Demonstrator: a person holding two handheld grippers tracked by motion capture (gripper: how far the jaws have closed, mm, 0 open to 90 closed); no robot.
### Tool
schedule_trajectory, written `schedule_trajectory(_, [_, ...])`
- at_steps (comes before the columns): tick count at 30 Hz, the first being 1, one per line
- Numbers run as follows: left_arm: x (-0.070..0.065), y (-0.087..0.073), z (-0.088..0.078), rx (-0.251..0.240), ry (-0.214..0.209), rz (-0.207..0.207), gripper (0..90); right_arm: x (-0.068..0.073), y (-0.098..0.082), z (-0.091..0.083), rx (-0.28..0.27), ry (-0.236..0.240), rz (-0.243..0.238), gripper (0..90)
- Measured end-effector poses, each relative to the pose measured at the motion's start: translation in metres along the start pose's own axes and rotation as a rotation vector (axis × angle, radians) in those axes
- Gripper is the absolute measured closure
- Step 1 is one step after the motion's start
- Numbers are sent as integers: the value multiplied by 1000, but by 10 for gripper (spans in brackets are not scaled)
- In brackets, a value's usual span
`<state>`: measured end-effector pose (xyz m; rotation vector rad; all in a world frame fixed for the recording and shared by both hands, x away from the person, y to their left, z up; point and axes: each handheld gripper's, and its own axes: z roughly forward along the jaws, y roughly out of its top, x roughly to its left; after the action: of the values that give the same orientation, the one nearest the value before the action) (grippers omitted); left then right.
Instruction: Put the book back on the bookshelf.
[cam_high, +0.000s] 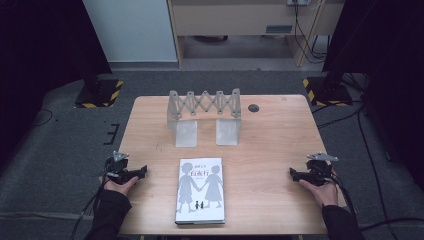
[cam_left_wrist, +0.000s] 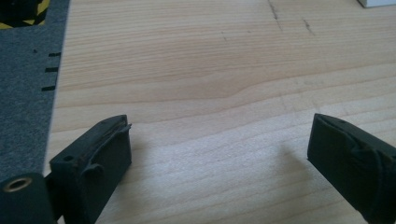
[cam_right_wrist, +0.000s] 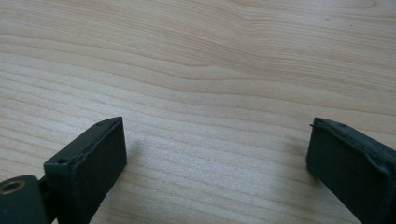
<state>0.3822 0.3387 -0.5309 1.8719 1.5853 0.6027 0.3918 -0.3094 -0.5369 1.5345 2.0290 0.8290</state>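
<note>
A white book (cam_high: 200, 190) with grey silhouettes of two children on its cover lies flat near the front middle of the wooden table (cam_high: 270, 135). Behind it stands a grey expanding book rack (cam_high: 204, 116) with two upright plates. At the table's left edge my left gripper (cam_high: 141, 171) rests low, held by a hand, well left of the book. Its jaws (cam_left_wrist: 219, 140) stand wide apart over bare wood. Over by the right edge my right gripper (cam_high: 292, 173) is held the same way, right of the book, open (cam_right_wrist: 217, 142) with nothing between the jaws.
A small dark round spot (cam_high: 254, 107) sits at the table's back right. Grey carpet (cam_high: 60, 150) surrounds the table, with yellow-black striped stand feet (cam_high: 100, 94) at the back left and back right (cam_high: 327, 90). Cables run across the floor on the right.
</note>
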Motion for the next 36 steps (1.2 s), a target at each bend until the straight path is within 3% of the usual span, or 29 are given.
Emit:
schedule_trajectory(3, [1, 1, -8, -44, -13, -23, 80, -1, 2, -3, -8, 4, -1, 58])
schedule_trajectory(8, [-2, 3, -17, -90, -28, -29, 106, -2, 9, -18, -75, 46, 33, 80])
schedule_trajectory(16, [-17, 10, -32, -188, -76, -67, 156, 2, 21, -32, -106, 103, 54, 97])
schedule_trajectory(23, [-30, 14, -40, -219, -104, -42, 176, 8, 33, -44, -146, 113, 50, 112])
schedule_trajectory(26, [-33, 13, -45, -244, -133, -71, 208, 17, 38, -49, -151, 100, 14, 116])
schedule_trajectory(29, [-36, 16, -49, -263, -131, -57, 208, 27, 46, -56, -162, 114, -12, 116])
schedule_trajectory(33, [-47, 18, -51, -268, -153, -25, 213, 47, 60, -66, -219, 170, 2, 120])
schedule_trajectory(36, [-55, 20, -54, -278, -163, -2, 214, 62, 67, -67, -225, 196, -6, 120])
